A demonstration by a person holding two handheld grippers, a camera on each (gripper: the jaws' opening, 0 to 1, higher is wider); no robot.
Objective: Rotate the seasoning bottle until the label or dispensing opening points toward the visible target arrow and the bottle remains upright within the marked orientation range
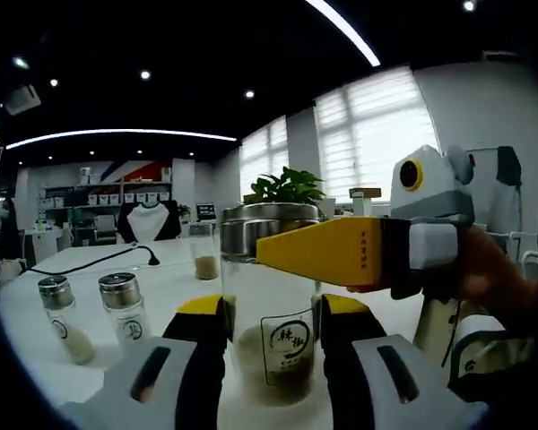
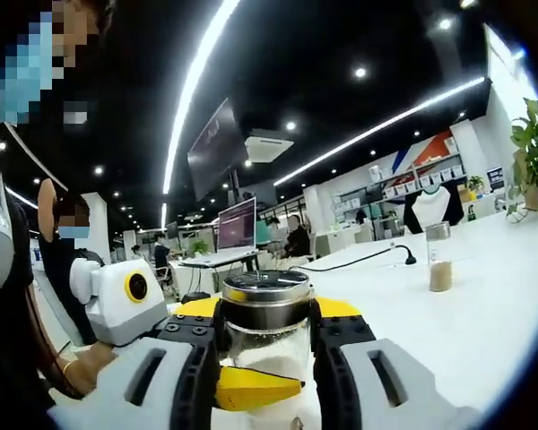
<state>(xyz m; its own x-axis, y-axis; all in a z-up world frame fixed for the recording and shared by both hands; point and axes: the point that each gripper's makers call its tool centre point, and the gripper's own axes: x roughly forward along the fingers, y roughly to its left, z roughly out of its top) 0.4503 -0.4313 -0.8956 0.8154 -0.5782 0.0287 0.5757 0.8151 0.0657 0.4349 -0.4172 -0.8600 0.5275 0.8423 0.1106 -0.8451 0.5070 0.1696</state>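
A glass seasoning bottle (image 1: 285, 351) with a steel lid (image 1: 262, 226) stands upright on the white table (image 1: 166, 279). Its black round label faces the left gripper view, and pale powder fills its lower part. My left gripper (image 1: 271, 309) is shut on the bottle's body, with a yellow-tipped jaw on each side. My right gripper (image 1: 334, 251) reaches in from the right with a yellow jaw against the bottle's neck. In the right gripper view, my right gripper (image 2: 264, 315) is shut around the lid (image 2: 265, 303). A yellow jaw of the left gripper (image 2: 251, 389) shows below it.
Two small shakers (image 1: 61, 315) (image 1: 125, 309) stand to the left, and another bottle (image 1: 206, 255) stands further back. A black cable (image 1: 99, 260) crosses the table. A plant (image 1: 287, 188) is behind. People (image 2: 67, 260) stand to the left in the right gripper view.
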